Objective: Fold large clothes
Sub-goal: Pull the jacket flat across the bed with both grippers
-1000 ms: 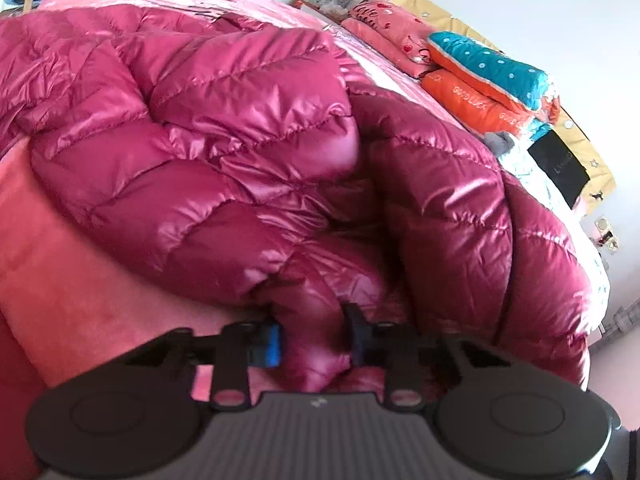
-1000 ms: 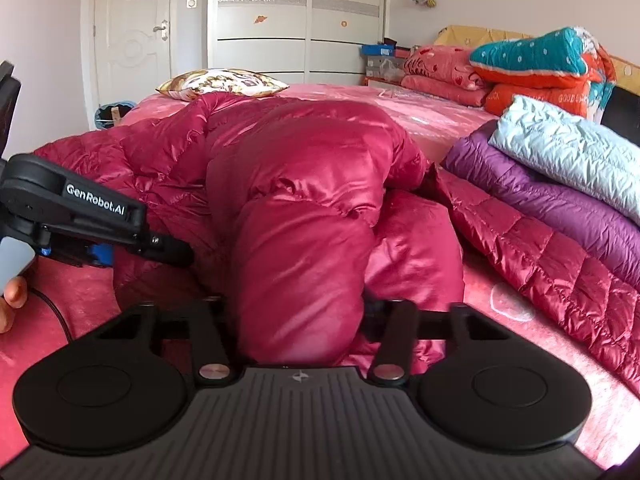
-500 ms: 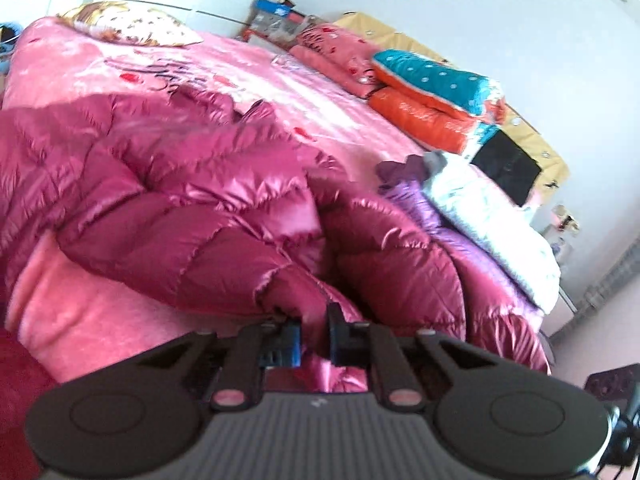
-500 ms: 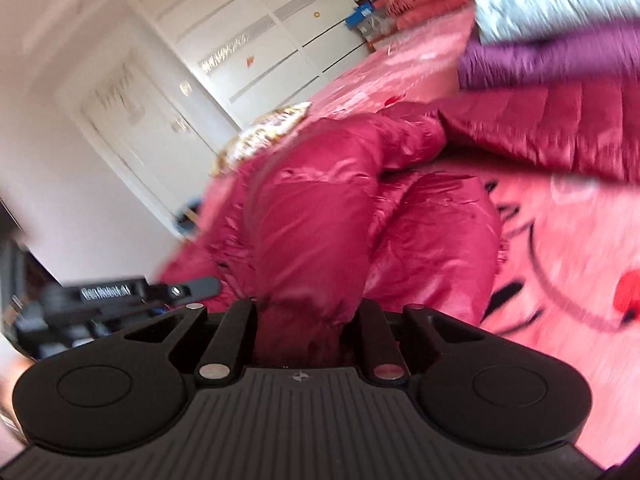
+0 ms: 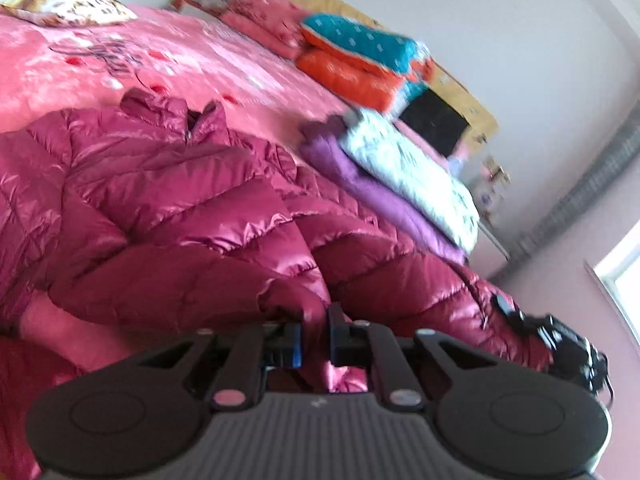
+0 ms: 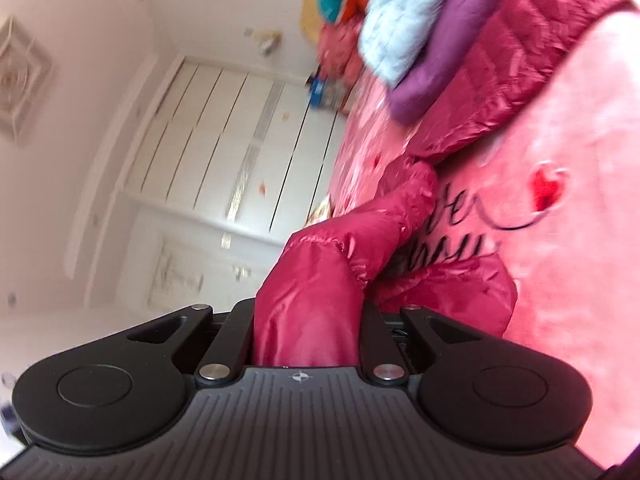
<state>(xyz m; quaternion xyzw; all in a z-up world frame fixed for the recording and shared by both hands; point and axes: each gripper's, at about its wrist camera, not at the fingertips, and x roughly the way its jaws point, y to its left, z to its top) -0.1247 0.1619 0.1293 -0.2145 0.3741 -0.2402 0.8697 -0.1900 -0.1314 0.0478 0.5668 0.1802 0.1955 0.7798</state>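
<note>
The magenta down jacket [image 5: 168, 216] is lying across the pink bed [image 5: 80, 60], filling the left wrist view from nine o'clock down to four o'clock. The left gripper [image 5: 316, 336] is pinching a narrow fold of its hem, jaws nearly together on the shiny fabric. The right gripper [image 6: 308, 332] is clamping a thicker bunch of the same jacket, probably a sleeve or side edge, with its view rolled so the bed stands at three o'clock.

To do this lift-and-fold well, both hands are best kept level with each other and the cloth between them taut, since slippery padded fabric is likely slumping out of a shallow pinch.

The jacket's collar [image 5: 188, 116] is pointing toward eleven o'clock, away from the left gripper. Its long axis is running from the collar to the held hem near six o'clock. Folded purple and pale quilts [image 5: 400, 184] are resting just beside it at two o'clock.
</note>
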